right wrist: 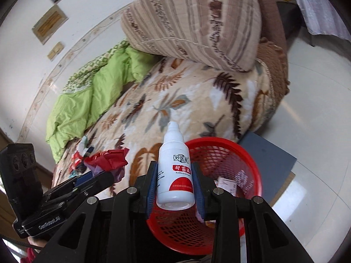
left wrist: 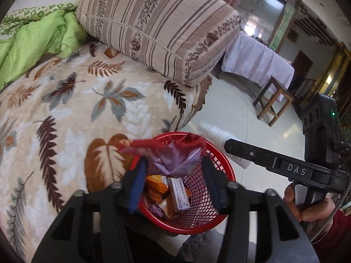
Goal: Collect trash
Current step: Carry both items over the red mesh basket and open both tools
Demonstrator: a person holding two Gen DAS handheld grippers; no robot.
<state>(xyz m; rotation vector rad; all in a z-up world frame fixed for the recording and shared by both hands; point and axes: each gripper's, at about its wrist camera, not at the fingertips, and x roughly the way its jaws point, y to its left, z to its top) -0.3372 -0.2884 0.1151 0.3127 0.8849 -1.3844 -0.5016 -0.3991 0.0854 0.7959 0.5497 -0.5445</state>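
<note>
A red mesh basket (left wrist: 210, 217) stands on the floor by the bed and holds orange and white boxes (left wrist: 173, 194). My left gripper (left wrist: 173, 171) is open above it, and a red and purple plastic wrapper (left wrist: 173, 153) hangs between its fingers over the basket. My right gripper (right wrist: 175, 175) is shut on a white spray bottle (right wrist: 175, 175) with a red label, held over the basket's near rim (right wrist: 219, 140). The bottle also shows in the left wrist view (left wrist: 221, 140). The left gripper and the wrapper show at the left of the right wrist view (right wrist: 107, 160).
A bed with a leaf-print blanket (left wrist: 76, 114), a striped pillow (left wrist: 158, 26) and a green quilt (left wrist: 33, 43) lies beside the basket. Small scraps (right wrist: 80, 153) lie on the blanket. A wooden stool (left wrist: 274, 100) and a cloth-covered table (left wrist: 256, 61) stand across the floor.
</note>
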